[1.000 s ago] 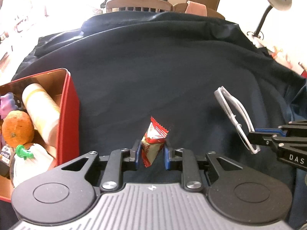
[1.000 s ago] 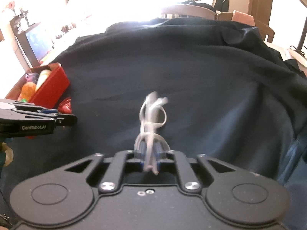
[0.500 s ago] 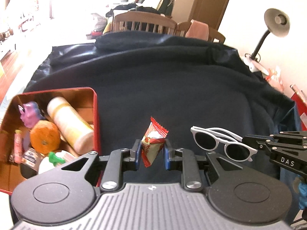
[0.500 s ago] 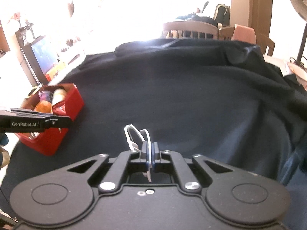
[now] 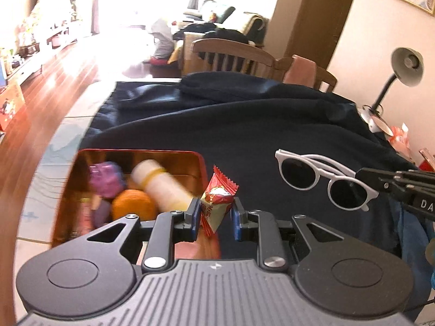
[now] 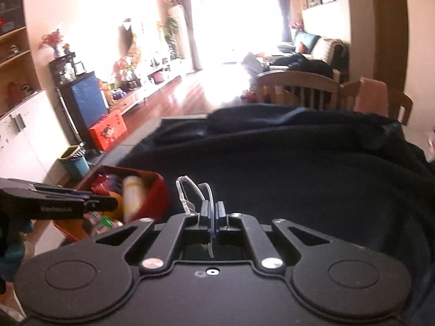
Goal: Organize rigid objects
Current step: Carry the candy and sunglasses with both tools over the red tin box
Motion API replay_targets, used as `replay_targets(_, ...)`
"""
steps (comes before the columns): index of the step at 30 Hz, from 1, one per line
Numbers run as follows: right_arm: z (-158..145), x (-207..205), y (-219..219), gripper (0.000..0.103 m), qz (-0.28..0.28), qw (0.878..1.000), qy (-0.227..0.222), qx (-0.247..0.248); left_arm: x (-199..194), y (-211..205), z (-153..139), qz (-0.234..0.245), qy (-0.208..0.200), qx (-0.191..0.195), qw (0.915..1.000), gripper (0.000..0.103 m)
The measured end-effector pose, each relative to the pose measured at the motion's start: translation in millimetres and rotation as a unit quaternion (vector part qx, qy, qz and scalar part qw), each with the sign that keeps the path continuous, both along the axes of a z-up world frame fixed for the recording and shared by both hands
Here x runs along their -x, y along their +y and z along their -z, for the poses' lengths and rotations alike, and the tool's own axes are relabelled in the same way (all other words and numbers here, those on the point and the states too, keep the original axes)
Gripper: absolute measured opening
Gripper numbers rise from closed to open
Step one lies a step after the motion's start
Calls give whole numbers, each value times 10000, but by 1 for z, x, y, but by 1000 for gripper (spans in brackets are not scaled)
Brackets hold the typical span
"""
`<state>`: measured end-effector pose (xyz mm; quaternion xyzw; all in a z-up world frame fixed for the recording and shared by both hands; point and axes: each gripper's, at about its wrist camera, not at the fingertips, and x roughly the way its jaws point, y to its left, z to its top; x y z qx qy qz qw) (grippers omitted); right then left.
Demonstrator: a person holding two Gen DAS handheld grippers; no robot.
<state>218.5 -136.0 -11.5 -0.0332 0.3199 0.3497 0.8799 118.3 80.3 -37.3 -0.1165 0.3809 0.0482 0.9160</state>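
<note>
My left gripper point(image 5: 214, 216) is shut on a red and white candy wrapper point(image 5: 218, 199), held above the right rim of a red tin box point(image 5: 202, 163). The box holds an orange point(image 5: 133, 207), a cream bottle point(image 5: 160, 186), a purple toy point(image 5: 106, 179) and other small items. My right gripper point(image 6: 212, 213) is shut on white sunglasses point(image 6: 194, 194), held in the air to the right of the box point(image 6: 155, 195). The sunglasses point(image 5: 323, 180) and the right gripper point(image 5: 397, 183) show in the left wrist view; the left gripper point(image 6: 108, 205) shows in the right wrist view.
A dark blue cloth point(image 5: 244, 125) covers the table. Wooden chairs point(image 5: 233, 57) stand at its far side. A desk lamp point(image 5: 402, 68) stands at the right edge. A teal bin point(image 6: 74, 160) and a TV cabinet point(image 6: 81, 103) stand on the floor at left.
Both grippers have risen and shifted left toward the red box, still holding their objects. The sunglasses turned from edge-on to lenses facing the left camera.
</note>
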Motion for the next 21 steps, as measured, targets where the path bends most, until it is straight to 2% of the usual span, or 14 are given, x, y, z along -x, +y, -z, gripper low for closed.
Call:
replay_targets(9,0,9,67,2,-449,9990,-14,-29,17,54,7,-234,226,-93,9994,23)
replay_targets(17,19,18,118,2,-627,9979,30,171,15,95,31,-459,656,-228,9965,23)
replay_targets(21,28,25,134,2,-656,9974,-27,291,10,105,38,-449,708,-351,9959,23)
